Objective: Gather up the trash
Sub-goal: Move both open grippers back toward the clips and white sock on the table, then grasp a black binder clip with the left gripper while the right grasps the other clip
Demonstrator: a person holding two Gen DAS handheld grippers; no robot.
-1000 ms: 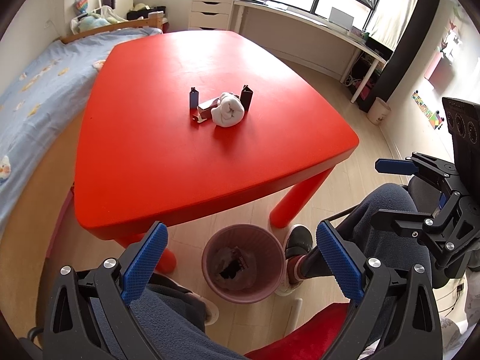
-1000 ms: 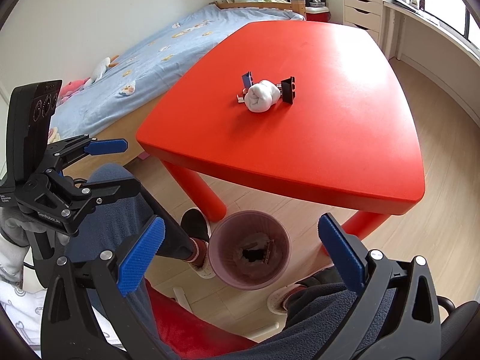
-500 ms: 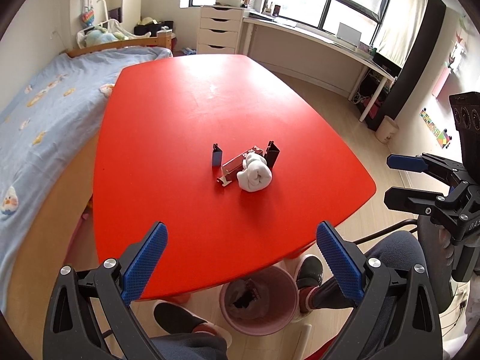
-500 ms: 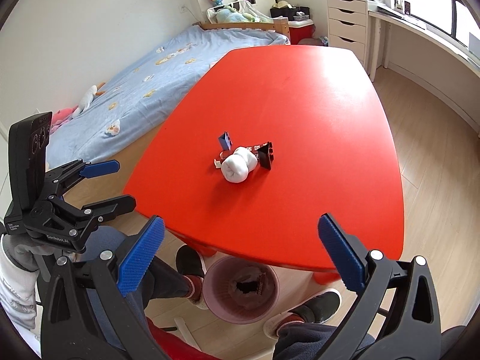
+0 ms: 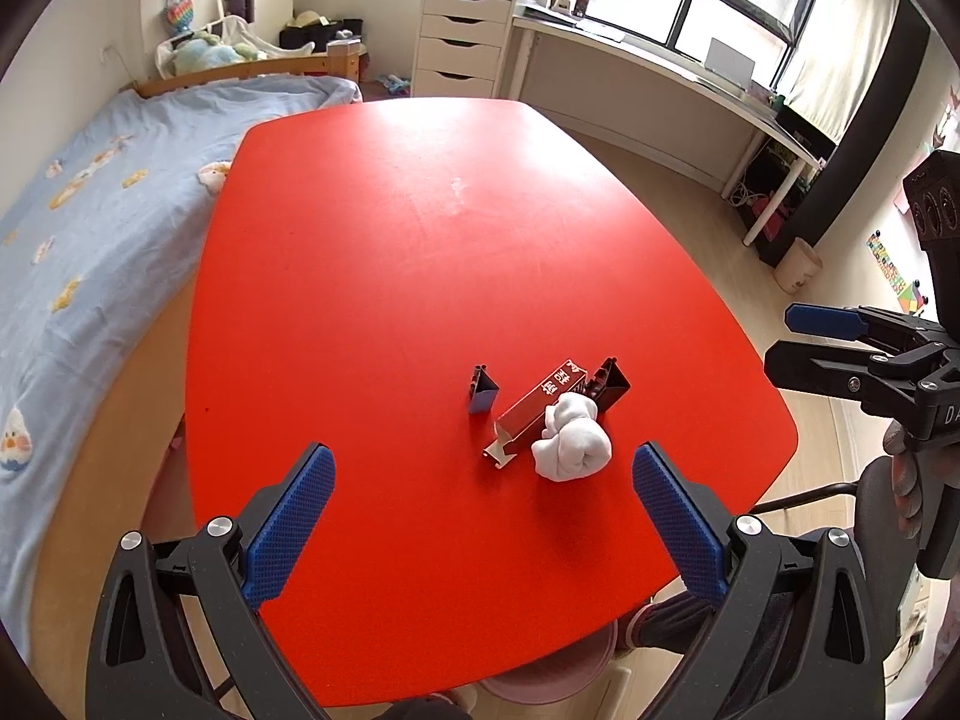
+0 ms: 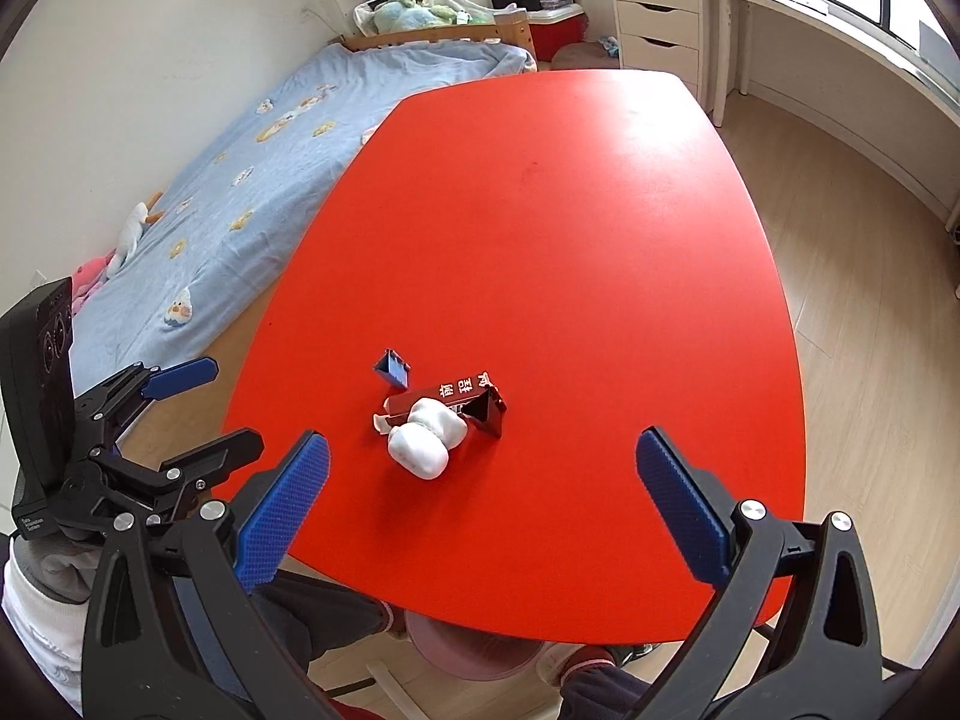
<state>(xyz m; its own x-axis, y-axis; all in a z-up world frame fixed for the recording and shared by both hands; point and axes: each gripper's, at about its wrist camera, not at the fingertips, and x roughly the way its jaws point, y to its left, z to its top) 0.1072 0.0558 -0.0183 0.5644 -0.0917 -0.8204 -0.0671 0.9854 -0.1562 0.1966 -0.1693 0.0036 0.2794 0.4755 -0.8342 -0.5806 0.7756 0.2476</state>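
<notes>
Hovering over the near end of the red surface (image 5: 390, 252), your left gripper (image 5: 483, 519) has its jaws spread wide with nothing between the blue pads (image 5: 288, 531). Your right gripper (image 6: 480, 501) is the same: jaws wide apart, empty, poised above the surface's near edge.

The trash sits in one small cluster on the surface, ahead of both grippers and towards the near end. A crumpled white tissue wad (image 5: 570, 438) lies nearest you, touching a long dark red carton (image 5: 540, 405) with white characters printed on it; the carton lies on its side, and its open end with a pale flap points towards you. At the carton's far end a small black box piece (image 5: 611, 383) stands against it, open side up. A small blue box piece (image 5: 482, 391) stands apart on the left of the carton, close by but not touching it.

In the right wrist view the same cluster shows: the tissue wad (image 6: 425, 441) in front, the red carton (image 6: 444, 399) behind it, the black piece (image 6: 491, 411) at its right end and the blue piece (image 6: 393, 369) off to the left.

Under the near edge of the surface you can see only the rim of a pink waste bin (image 5: 552, 681), mostly hidden. A bed with a light blue cover (image 5: 90, 228) runs along the left side of the surface.
</notes>
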